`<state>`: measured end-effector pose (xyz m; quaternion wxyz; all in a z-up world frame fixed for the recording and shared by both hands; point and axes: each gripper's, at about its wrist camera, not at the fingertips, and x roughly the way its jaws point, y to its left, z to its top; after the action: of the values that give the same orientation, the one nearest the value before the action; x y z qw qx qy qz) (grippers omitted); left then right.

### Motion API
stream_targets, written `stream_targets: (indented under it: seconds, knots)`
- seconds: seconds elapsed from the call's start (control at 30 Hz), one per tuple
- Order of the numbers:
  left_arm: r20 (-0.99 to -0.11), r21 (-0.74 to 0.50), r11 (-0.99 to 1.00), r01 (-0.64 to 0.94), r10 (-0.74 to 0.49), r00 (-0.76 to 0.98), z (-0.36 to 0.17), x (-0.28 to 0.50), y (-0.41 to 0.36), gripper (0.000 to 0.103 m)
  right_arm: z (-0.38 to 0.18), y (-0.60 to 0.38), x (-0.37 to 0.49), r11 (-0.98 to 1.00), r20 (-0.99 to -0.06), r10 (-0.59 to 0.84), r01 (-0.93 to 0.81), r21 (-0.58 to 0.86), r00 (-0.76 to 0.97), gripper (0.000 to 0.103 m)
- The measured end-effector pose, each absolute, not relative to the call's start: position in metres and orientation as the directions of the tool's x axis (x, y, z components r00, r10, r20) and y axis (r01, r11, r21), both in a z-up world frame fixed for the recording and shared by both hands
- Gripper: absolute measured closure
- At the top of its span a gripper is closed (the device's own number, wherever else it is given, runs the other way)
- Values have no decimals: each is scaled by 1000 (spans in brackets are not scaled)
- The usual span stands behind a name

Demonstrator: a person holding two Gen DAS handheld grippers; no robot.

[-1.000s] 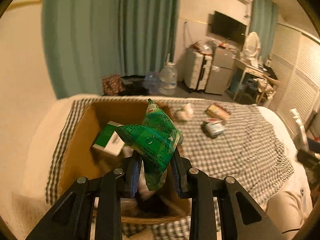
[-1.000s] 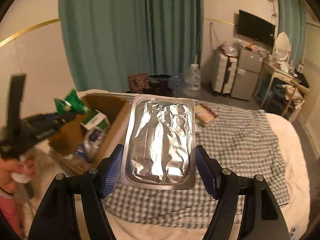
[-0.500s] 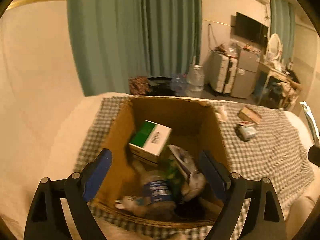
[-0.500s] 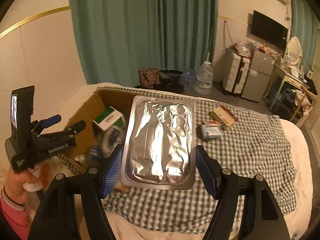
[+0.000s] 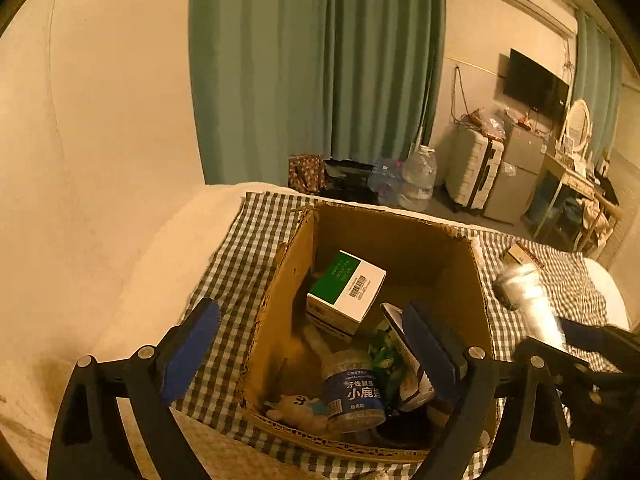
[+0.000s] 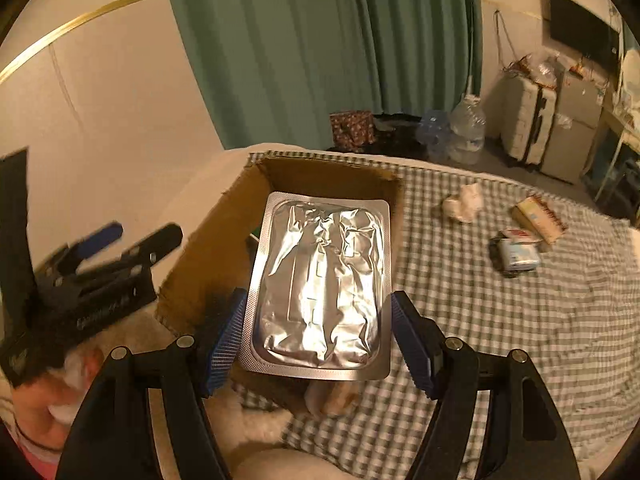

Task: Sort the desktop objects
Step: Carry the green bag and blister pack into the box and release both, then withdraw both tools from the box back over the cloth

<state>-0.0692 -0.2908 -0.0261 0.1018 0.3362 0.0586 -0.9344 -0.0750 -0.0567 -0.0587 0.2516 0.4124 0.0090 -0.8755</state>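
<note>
**Foil pack over the box, left jaws wide and empty**

We see a bed covered by a checked cloth (image 6: 500, 320) over pale bedding, in a dim, warm-lit room with cream walls. A teal curtain (image 5: 316, 72) hangs behind the bed; at its foot stand a patterned bag and large water bottles (image 5: 416, 178). Further right are a pale suitcase (image 5: 474, 174), a small grey fridge, a wall television (image 5: 534, 86), an air conditioner high up and a cluttered dressing table with an oval mirror.

A cardboard box (image 5: 276, 320) sits open on the cloth at the bed's left end. Inside we make out a green-and-white carton (image 5: 346, 286), a labelled jar (image 5: 354, 390), a green wrapper and a small soft toy.

Our left gripper (image 5: 316, 356) hovers over the box; its jaws have just been opening and now stand wide with nothing between them. Our right gripper (image 6: 316, 344) clasps a silver foil pack (image 6: 320, 284) by its side edges, holding it over the box's near right part. On the cloth well to the right lie a crumpled white wad (image 6: 464, 202), a tan packet (image 6: 538, 218) and a small pouch (image 6: 518, 254).
</note>
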Motion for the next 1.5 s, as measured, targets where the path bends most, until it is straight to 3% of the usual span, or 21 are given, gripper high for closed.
stream_targets:
  seconds: [0.1, 0.2, 0.63, 0.77, 0.93, 1.07, 1.17, 1.37, 1.5]
  knots:
    - [-646, -32, -971, 238, -161, -746, -28, -70, -292, 8, -67, -60, -96, -881, -742, -445, 393, 263, -501, 18]
    - [-651, -29, -972, 233, -159, -742, -30, -71, -291, 8, -65, -45, -100, -894, -714, -443, 331, 303, -543, 16]
    - [-669, -15, -996, 91, -58, -741, -33, -64, -218, 8, -57, 117, -84, -966, -688, -217, 49, 256, -693, 15]
    - [-650, -47, -997, 67, -20, -759, -24, -58, -183, 3, -44, 166, -71, -968, -662, -142, -37, 249, -736, 15]
    - [-629, -94, -995, 16, 47, -776, -25, -55, -133, 0, -38, 193, -60, -981, -619, -100, -28, 193, -779, 10]
    - [-616, -49, -999, -8, 36, -787, -37, -61, -91, 0, -50, 197, -61, -992, -600, -104, 38, 121, -793, 10]
    - [-557, 16, -1000, -15, 4, -830, -50, -69, -63, 0, -68, 196, -70, -992, -576, -124, 95, 80, -808, 6]
    - [-569, 74, -997, 21, -59, -820, -72, -134, -35, 0, -119, 204, -116, -972, -581, -233, 168, 164, -780, 5]
    - [-574, 28, -996, -80, 50, -817, -81, -208, -20, 0, -153, 207, -156, -964, -596, -262, 180, 194, -759, 5]
